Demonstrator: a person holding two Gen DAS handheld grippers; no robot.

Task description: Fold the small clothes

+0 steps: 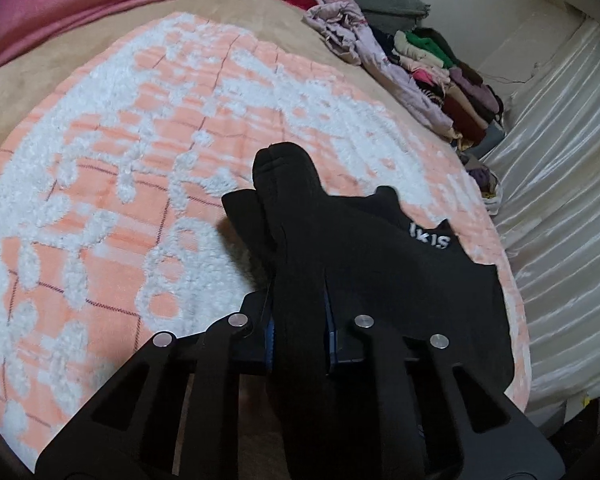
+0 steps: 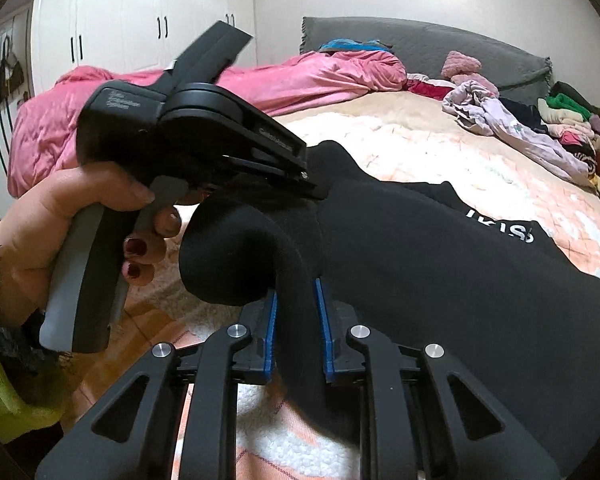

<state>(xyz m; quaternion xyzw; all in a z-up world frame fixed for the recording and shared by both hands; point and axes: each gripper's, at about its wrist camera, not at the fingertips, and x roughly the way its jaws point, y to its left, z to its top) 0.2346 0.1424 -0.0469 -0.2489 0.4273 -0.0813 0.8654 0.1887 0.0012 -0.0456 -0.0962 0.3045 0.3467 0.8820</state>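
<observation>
The left claw (image 1: 299, 316) is closed on a thick roll of the black garment (image 1: 380, 264), which rises straight up between its blue-padded fingers (image 1: 269, 332) and ends in a rounded bunch just ahead of the tips. The rest of the cloth spreads to the right of this claw, with white lettering (image 1: 429, 237) showing on it, over the peach and white bedspread (image 1: 140, 184).

The right claw (image 2: 296, 316) is likewise clamped on a fold of the same garment (image 2: 440, 280), the fabric curling over to the left of its blue pads (image 2: 323, 320) into a loop. In this view the left claw (image 2: 312, 184) comes in from the left, gripped by the person's left hand (image 2: 80, 224) with dark red nails; its tips seem buried in the cloth.

Beyond, on the bed (image 1: 260, 24), a pile of mixed clothes (image 1: 440, 84) lies near the far right edge, and a pink duvet (image 2: 300, 76) is heaped at the back.
</observation>
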